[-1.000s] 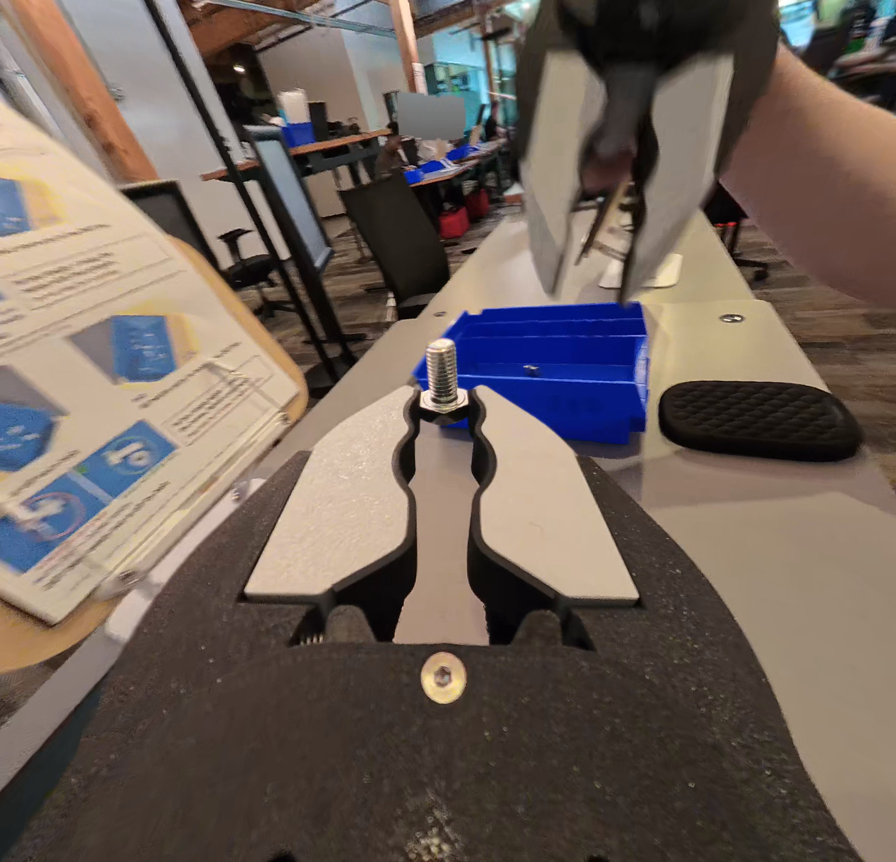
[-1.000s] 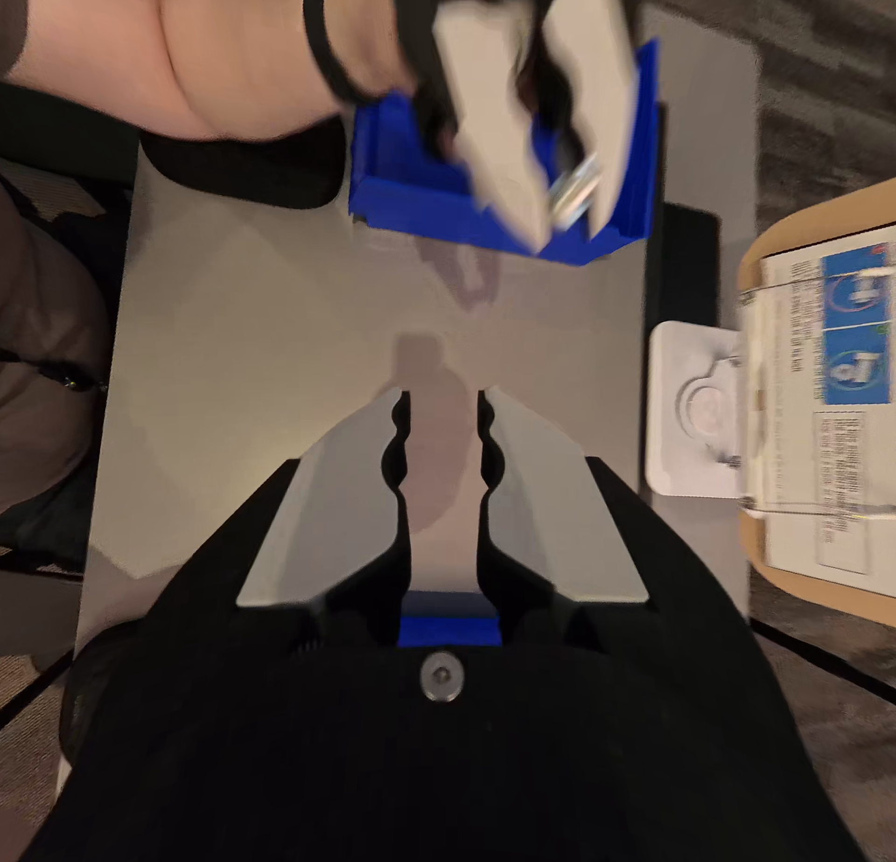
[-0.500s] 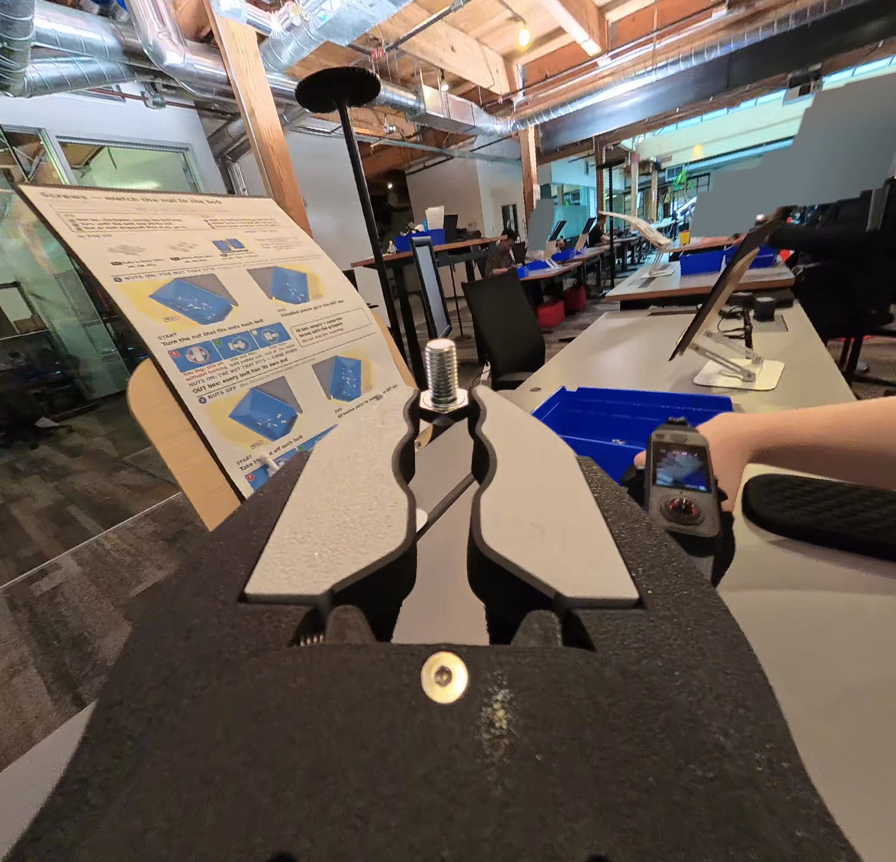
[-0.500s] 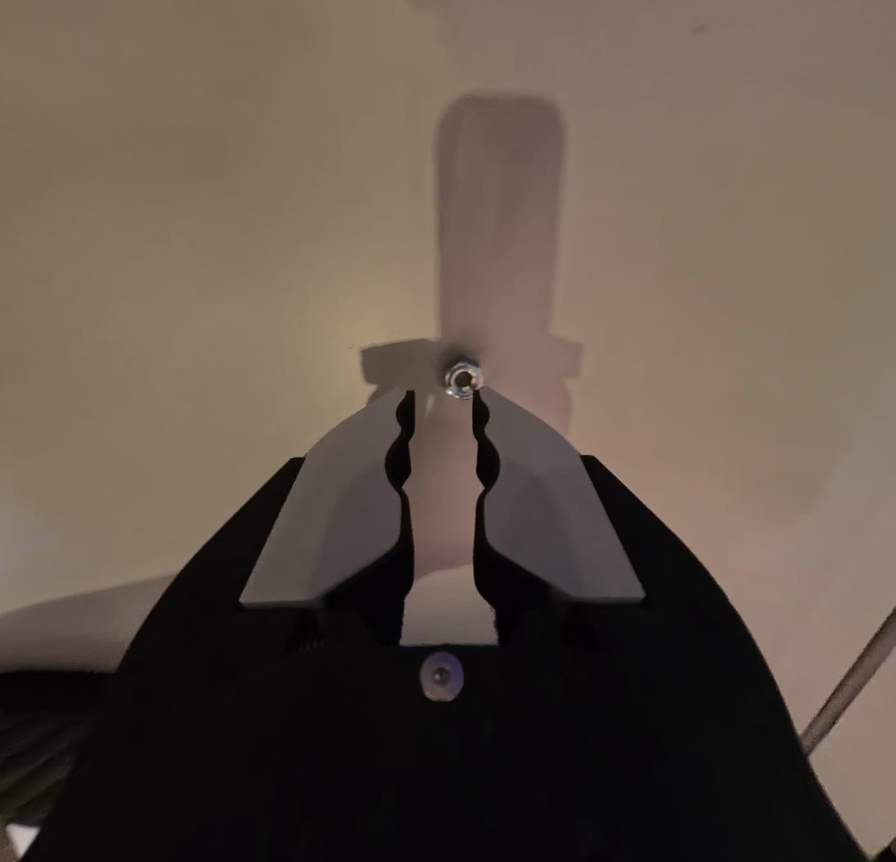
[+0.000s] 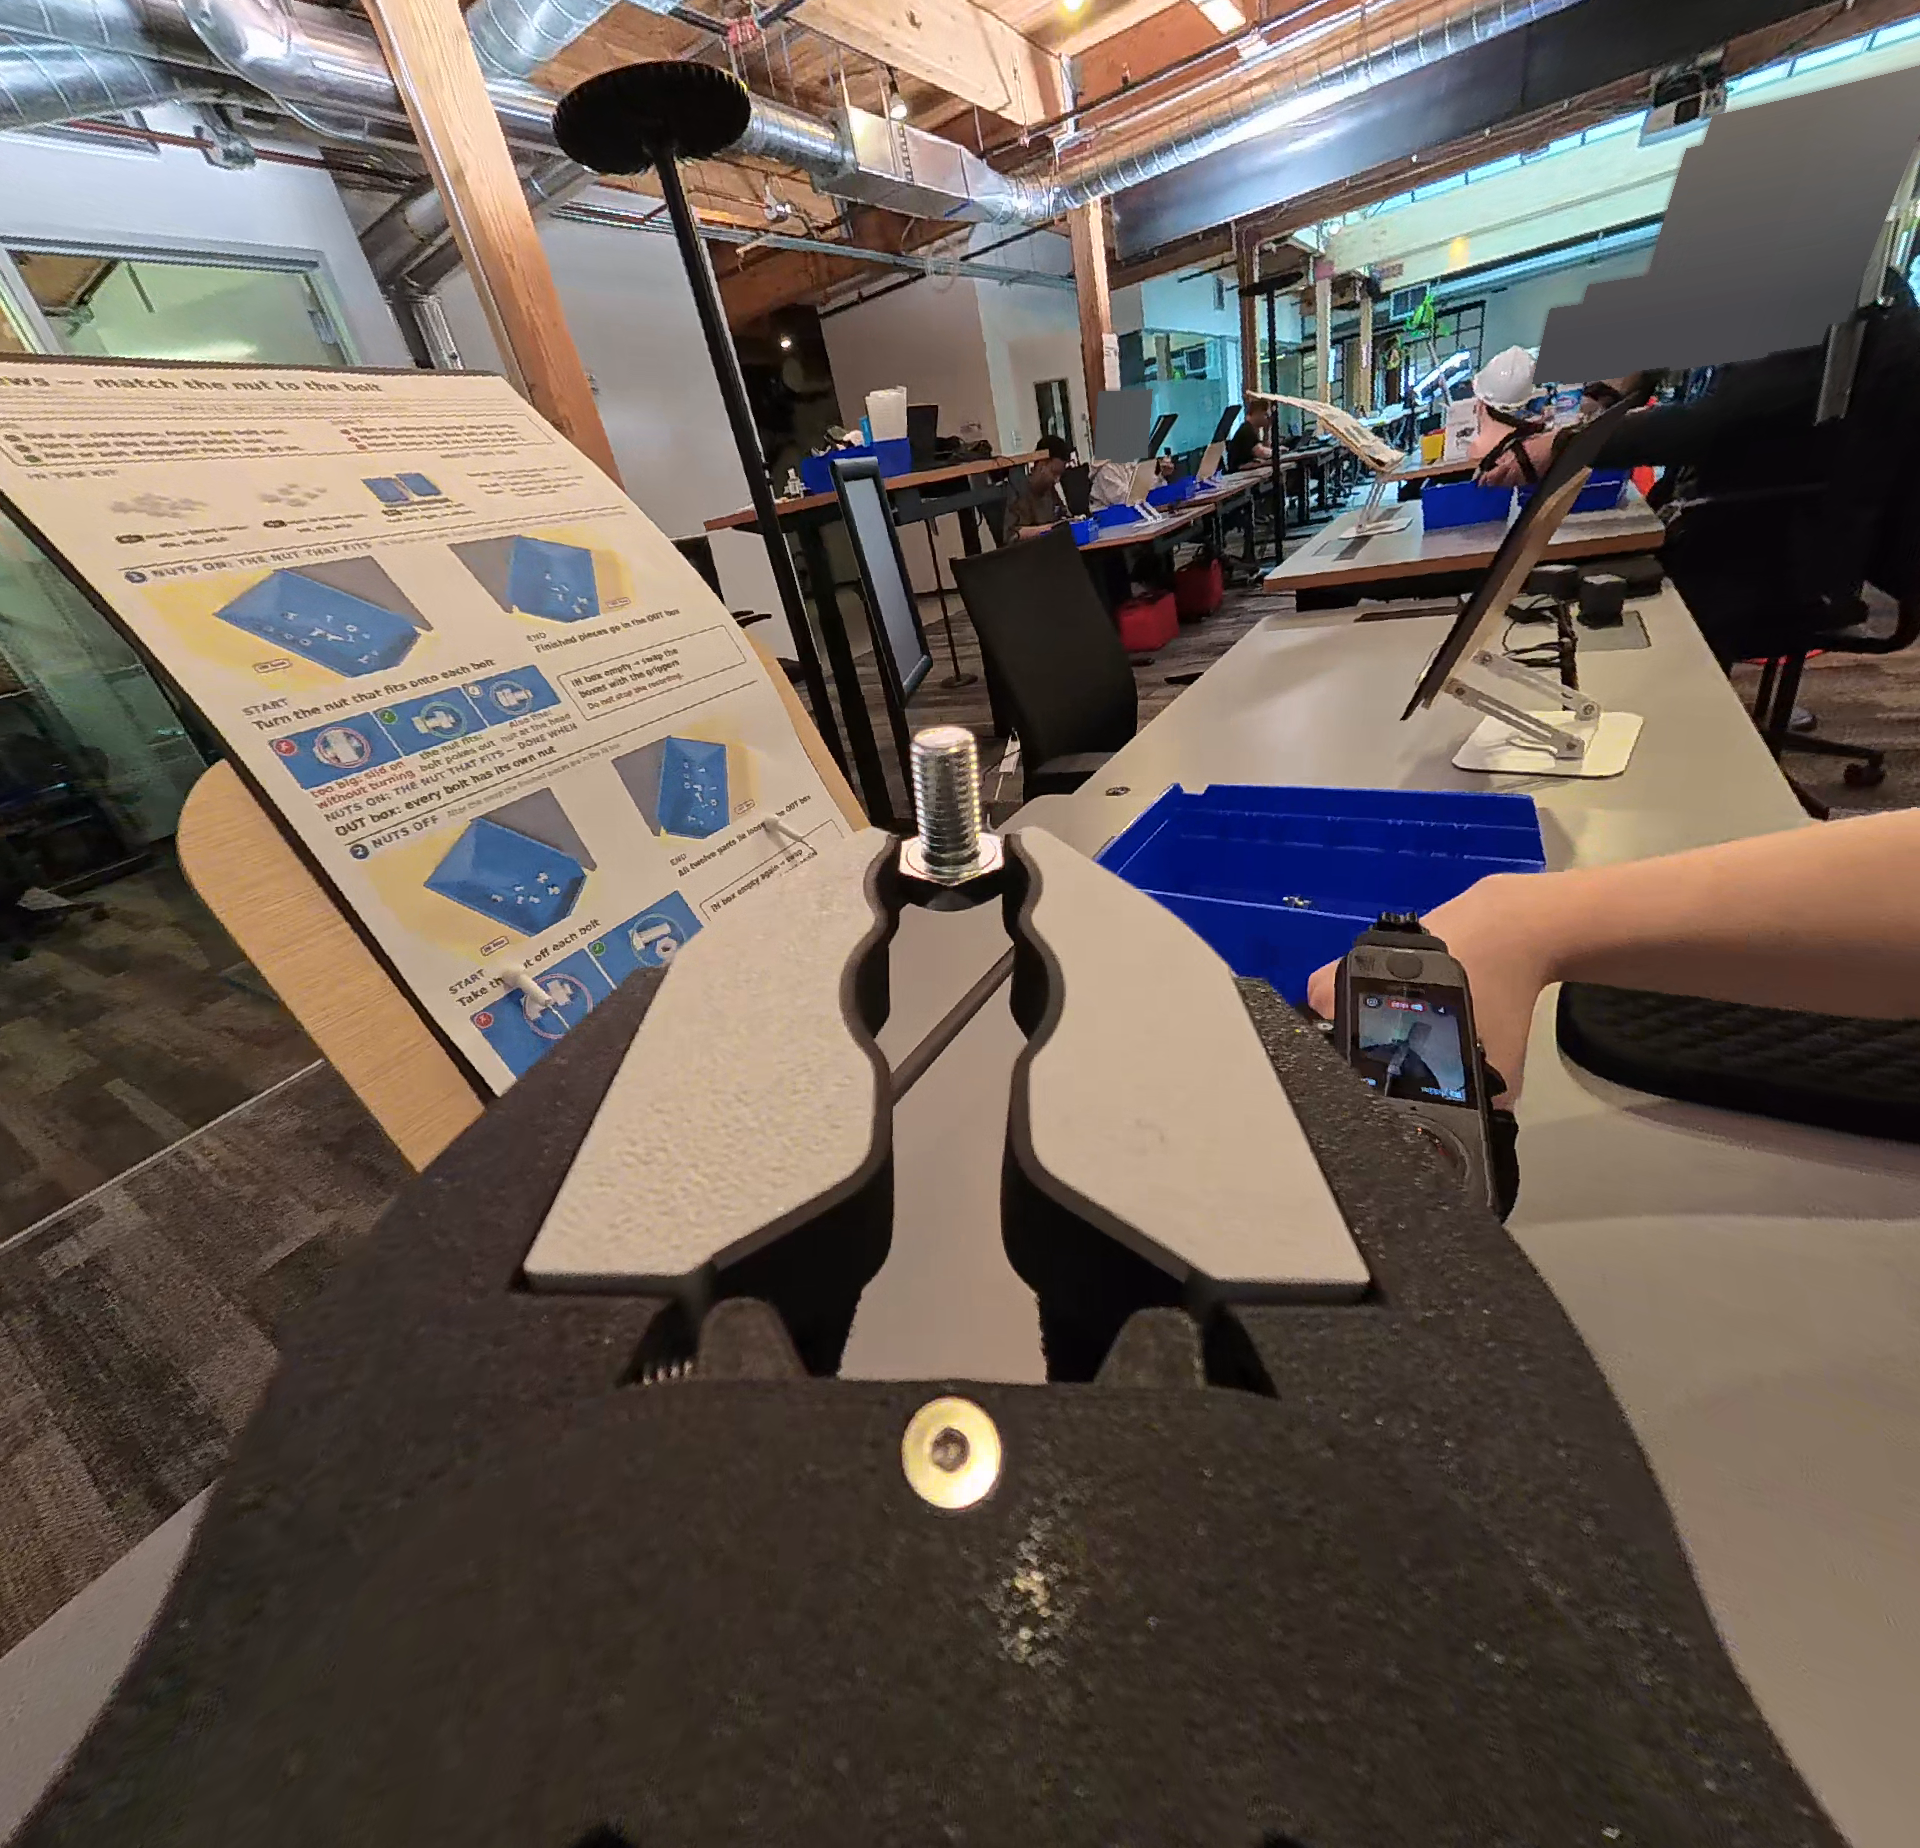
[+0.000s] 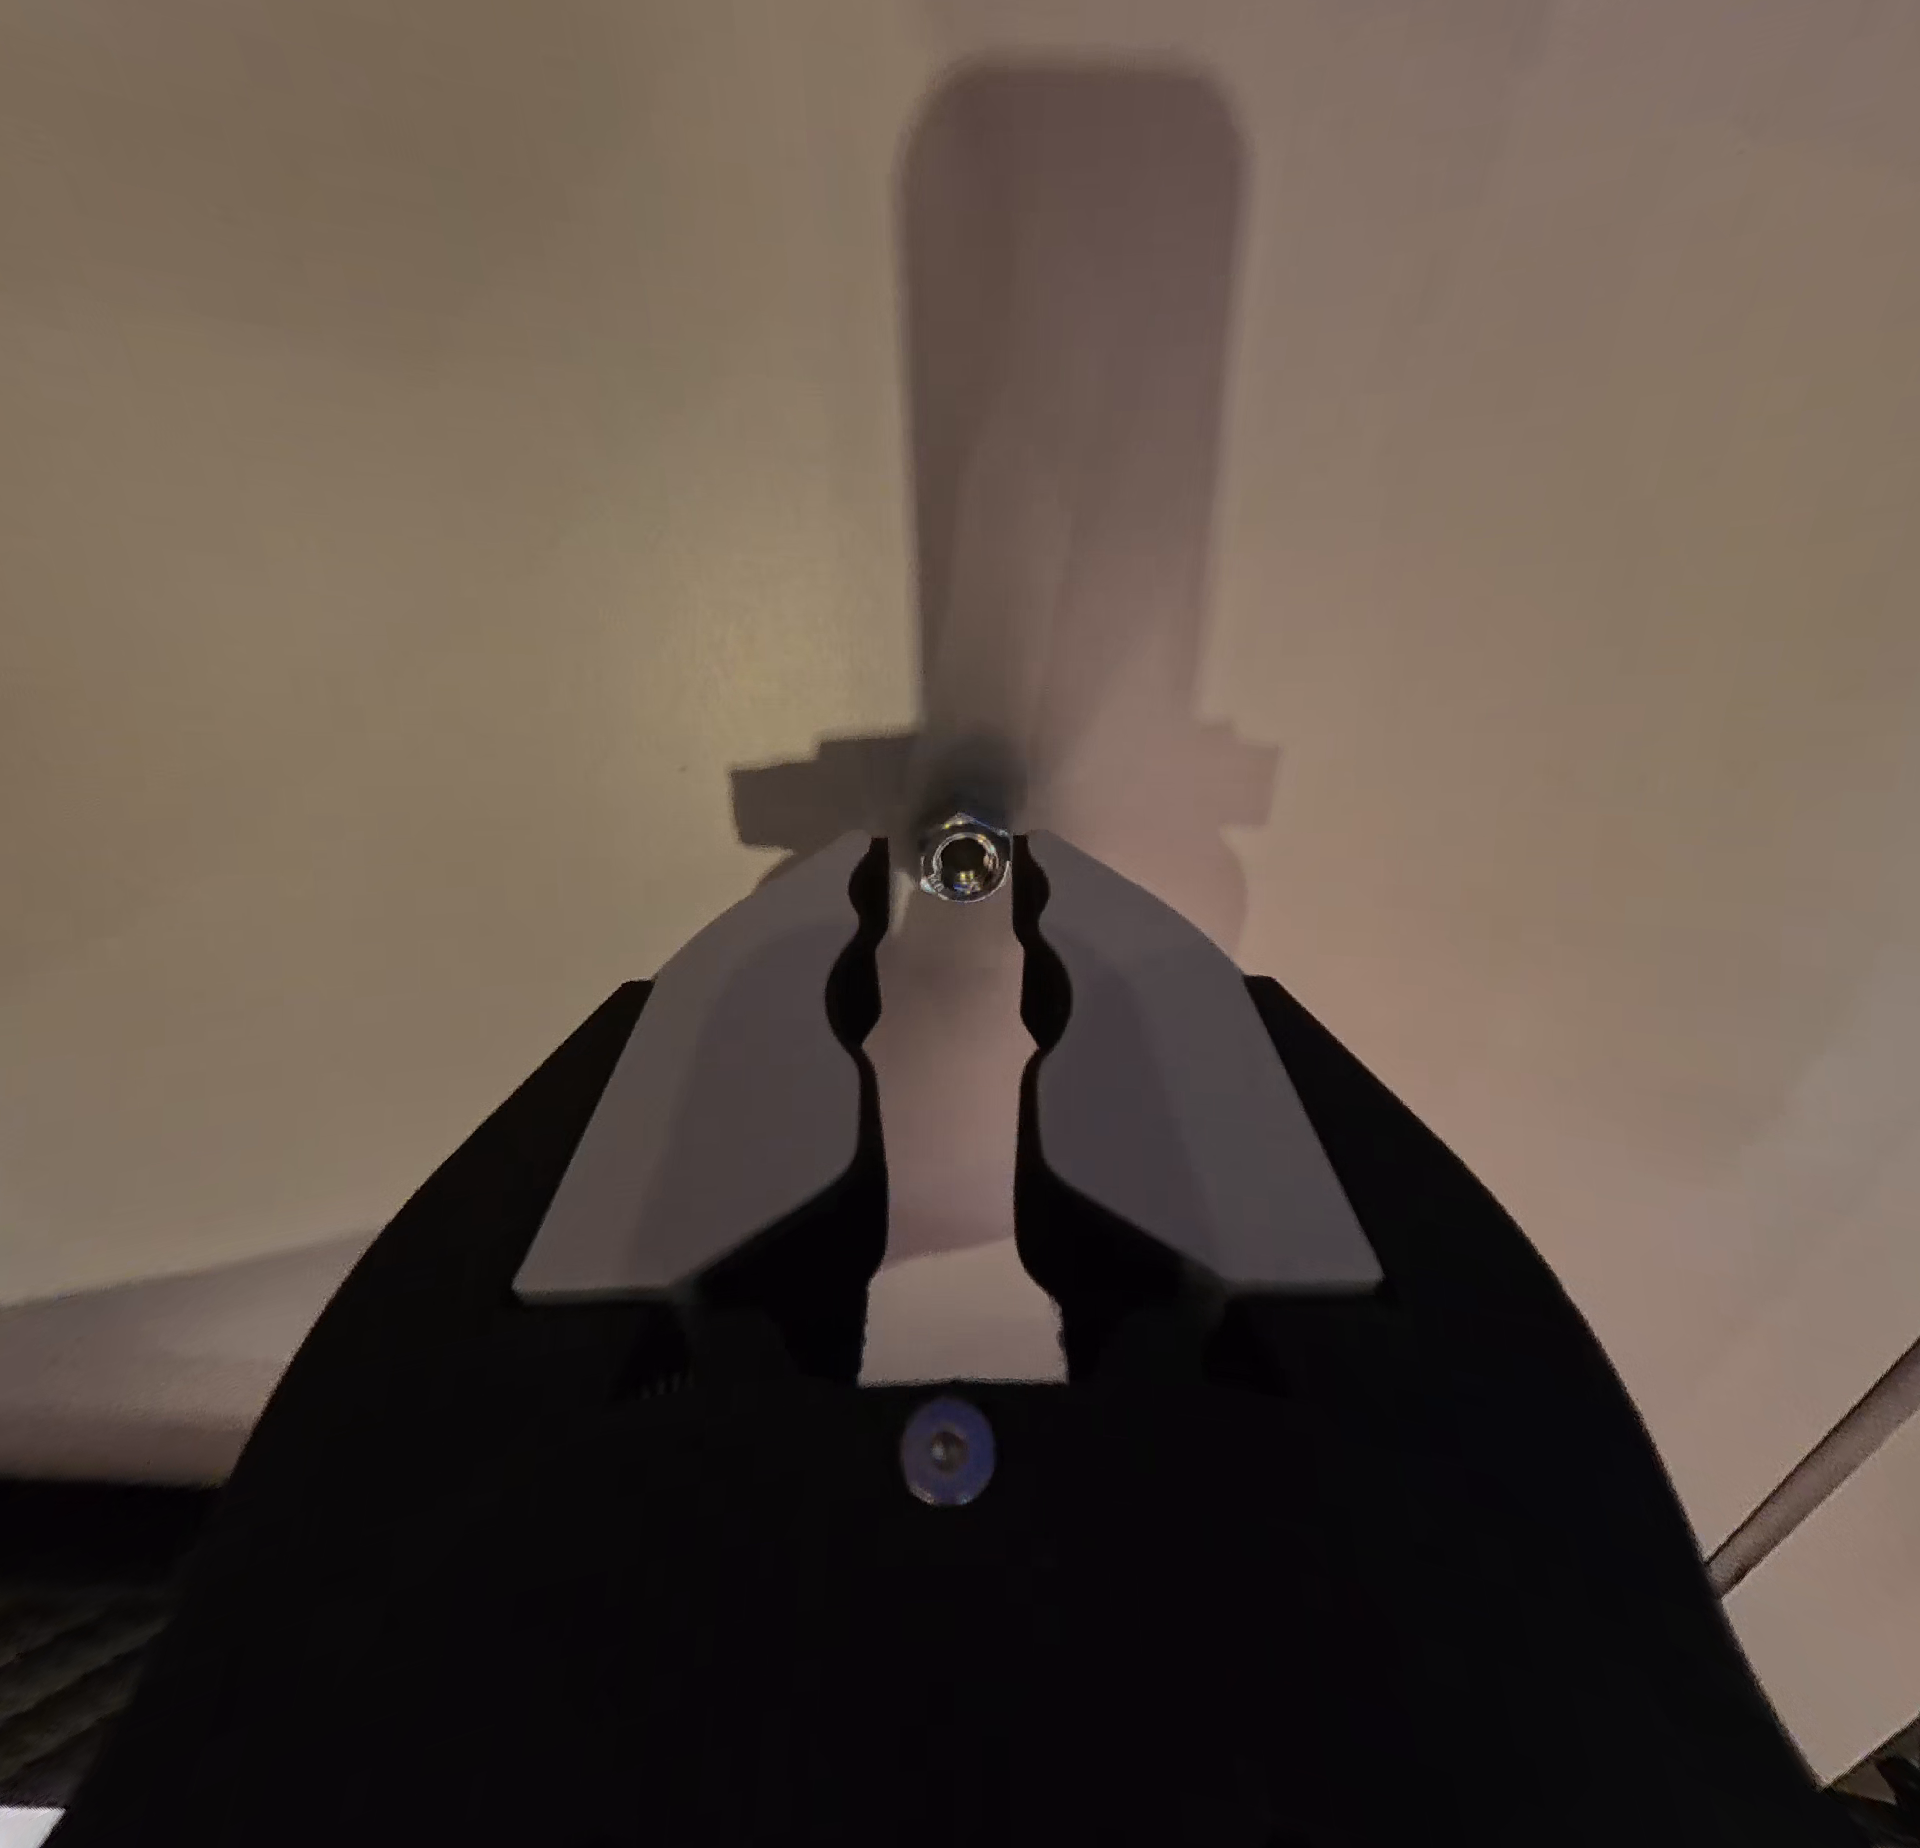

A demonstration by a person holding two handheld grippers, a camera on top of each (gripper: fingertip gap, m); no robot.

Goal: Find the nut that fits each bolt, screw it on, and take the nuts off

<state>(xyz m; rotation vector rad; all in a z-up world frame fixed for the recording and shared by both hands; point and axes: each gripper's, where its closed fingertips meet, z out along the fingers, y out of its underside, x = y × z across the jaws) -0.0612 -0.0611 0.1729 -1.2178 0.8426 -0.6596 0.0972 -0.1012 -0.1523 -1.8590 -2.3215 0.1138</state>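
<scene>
My left gripper is shut on the head of a silver bolt, whose thread stands upright above the fingertips. My right gripper points down close to the beige table. A small silver nut lies on the table between its fingertips, hole facing the camera, with a thin gap on each side. The jaws stand slightly apart. In the left wrist view a hand holds the right gripper low on the table, and only its back with a small screen shows.
A blue bin with one small part in it stands behind the hand. An instruction board leans at the left. A black padded rest lies at the right. A black pole stand and a tablet stand are farther back.
My right gripper came down from high above the table to its surface, and the nut now sits between its tips. My left gripper tilted up and holds steady with the bolt.
</scene>
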